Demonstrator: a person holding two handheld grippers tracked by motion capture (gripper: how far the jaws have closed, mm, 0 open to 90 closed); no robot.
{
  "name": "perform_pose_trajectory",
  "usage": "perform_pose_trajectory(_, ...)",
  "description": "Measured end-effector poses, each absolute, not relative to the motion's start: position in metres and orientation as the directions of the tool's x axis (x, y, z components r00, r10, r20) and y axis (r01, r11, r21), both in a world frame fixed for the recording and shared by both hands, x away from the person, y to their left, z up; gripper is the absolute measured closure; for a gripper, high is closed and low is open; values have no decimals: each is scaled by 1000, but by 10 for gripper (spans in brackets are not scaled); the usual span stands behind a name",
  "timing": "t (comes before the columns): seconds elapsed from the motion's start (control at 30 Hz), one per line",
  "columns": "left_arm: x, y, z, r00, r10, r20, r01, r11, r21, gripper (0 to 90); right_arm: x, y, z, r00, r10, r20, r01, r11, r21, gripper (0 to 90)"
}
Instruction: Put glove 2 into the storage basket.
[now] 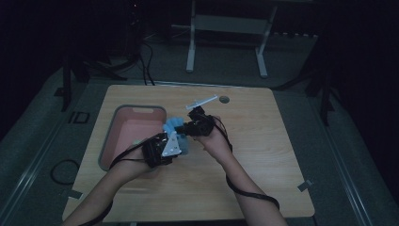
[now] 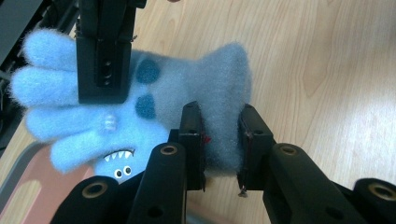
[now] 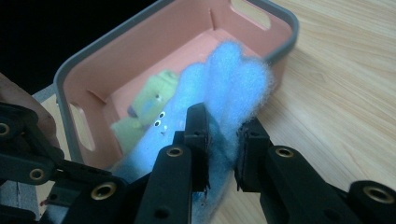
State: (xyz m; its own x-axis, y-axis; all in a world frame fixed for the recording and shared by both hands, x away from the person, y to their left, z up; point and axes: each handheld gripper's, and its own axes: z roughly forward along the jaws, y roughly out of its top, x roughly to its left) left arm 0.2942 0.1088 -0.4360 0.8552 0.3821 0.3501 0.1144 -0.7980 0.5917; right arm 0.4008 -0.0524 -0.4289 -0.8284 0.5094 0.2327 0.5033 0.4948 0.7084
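Note:
A fluffy blue glove [image 1: 175,125] with dark spots and a small monster face is held up between both grippers beside the pink bin [image 1: 123,136]. My left gripper [image 2: 220,116] is shut on the glove's [image 2: 187,88] cuff end. My right gripper [image 3: 225,123] is shut on the glove [image 3: 229,79] near its fingers and comes down from the top of the left gripper view [image 2: 105,51]. In the high view the left gripper [image 1: 162,148] and right gripper [image 1: 195,126] sit close together at mid table. A green plush item [image 3: 144,100] lies inside the bin [image 3: 84,56].
The grey-rimmed bin stands on the left of the wooden table [image 1: 263,155]. A white syringe-like object [image 1: 202,101] lies near the far edge, next to a round cable hole [image 1: 224,99]. Cables trail from both grippers. A white desk frame [image 1: 226,28] stands beyond.

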Motion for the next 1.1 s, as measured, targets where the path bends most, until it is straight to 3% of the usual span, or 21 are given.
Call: perform_pose_trajectory(1.1,279,199,-445,815,487,314,257,-790,557,756,394,58,-437,-879,413,240,450,548,705,780)
